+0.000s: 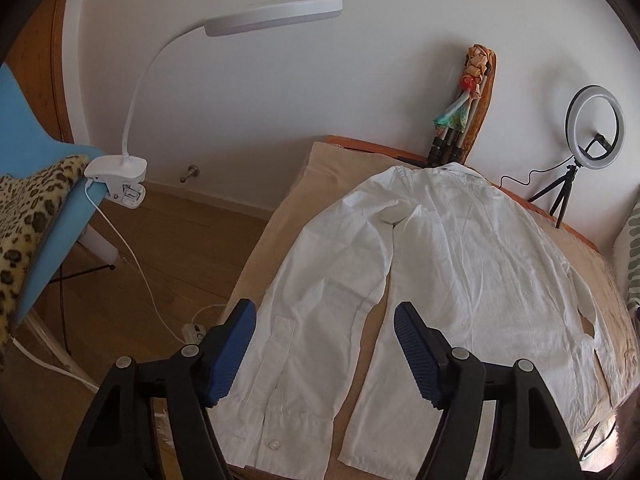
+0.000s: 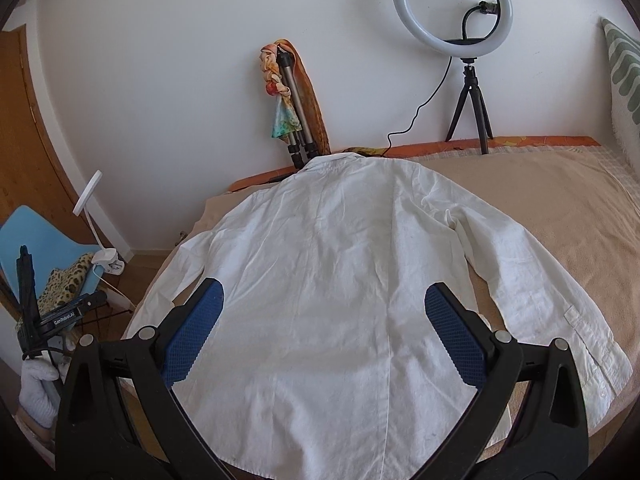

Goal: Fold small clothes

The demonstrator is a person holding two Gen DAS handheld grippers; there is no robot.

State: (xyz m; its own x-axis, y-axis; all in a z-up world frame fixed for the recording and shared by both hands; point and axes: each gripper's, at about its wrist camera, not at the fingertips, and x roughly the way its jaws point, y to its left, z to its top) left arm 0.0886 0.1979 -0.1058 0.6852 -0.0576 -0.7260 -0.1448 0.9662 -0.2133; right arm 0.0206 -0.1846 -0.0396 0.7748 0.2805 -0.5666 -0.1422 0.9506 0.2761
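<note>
One white shirt (image 2: 340, 280) lay spread flat, back side up, on the bed (image 2: 560, 208), its collar toward the wall and its hem nearest you. It had two long sleeves: the one on your left angled down along the body, the one on your right stretched out toward the bed's near edge, ending in a buttoned cuff. You held two claws. Your left claw (image 1: 325, 354) hovered over the left sleeve with its blue pads spread wide, gripping nothing. Your right claw (image 2: 324, 332) hung above the lower back of the shirt, likewise released and empty. The bed wore a beige cover with an orange patterned edge along the white wall. On it stood one ring light (image 2: 452, 4) on a small black tripod, and one folded tripod (image 2: 298, 120) draped with a colourful scarf leaned against the wall. To your left, over a wooden floor (image 1: 180, 248), sat one blue chair (image 1: 36, 168) carrying a leopard-print cloth and one white clip-on lamp (image 1: 160, 100). A green-patterned pillow (image 2: 624, 76) showed at the far right.
</note>
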